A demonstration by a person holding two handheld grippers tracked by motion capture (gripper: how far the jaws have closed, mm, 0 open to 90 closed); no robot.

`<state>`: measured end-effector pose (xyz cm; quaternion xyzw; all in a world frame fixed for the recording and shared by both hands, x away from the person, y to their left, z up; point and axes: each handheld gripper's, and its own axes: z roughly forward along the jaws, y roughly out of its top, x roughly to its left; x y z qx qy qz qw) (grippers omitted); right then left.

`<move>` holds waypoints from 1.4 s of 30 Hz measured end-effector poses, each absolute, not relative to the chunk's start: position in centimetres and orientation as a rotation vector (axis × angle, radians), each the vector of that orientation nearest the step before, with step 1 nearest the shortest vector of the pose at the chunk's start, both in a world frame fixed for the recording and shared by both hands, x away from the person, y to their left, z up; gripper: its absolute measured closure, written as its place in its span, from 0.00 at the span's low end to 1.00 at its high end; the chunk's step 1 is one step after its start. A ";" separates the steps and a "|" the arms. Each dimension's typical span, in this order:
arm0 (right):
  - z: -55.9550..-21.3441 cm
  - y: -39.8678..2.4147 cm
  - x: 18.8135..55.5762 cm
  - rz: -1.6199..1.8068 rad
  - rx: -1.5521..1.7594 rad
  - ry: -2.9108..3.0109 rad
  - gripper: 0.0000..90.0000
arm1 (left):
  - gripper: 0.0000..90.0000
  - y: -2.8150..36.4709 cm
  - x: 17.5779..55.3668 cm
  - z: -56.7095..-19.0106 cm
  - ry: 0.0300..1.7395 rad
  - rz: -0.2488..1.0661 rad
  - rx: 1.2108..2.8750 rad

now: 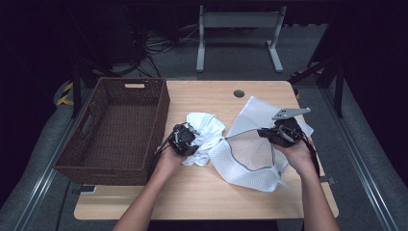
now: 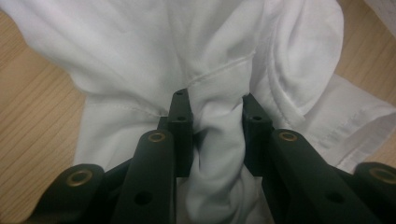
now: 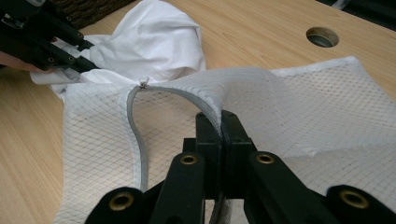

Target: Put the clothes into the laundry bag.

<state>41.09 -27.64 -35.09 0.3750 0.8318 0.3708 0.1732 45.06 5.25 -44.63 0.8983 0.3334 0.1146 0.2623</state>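
A crumpled white cloth lies mid-table, beside a white mesh laundry bag with a grey zipper edge. My left gripper has a bunched fold of the cloth between its jaws, and both pads press on it. My right gripper is shut on the bag's zipper rim and lifts it, so the mouth gapes toward the cloth. The left gripper also appears at the upper left of the right gripper view, at the cloth's edge.
A dark woven basket with nothing in it stands at the table's left, close to my left hand. A round cable hole sits near the wooden table's far edge. Bare wood lies in front of the bag.
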 end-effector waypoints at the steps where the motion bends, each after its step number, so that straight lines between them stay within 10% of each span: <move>1: -35.1 -27.7 41.1 1.049 1.066 2.361 0.97 | 0.81 5.2 45.0 -44.6 0.901 0.311 2.429; 42: -35.5 -28.9 41.5 0.986 1.115 2.326 0.98 | 0.82 9.8 42.1 -34.6 0.774 0.070 2.171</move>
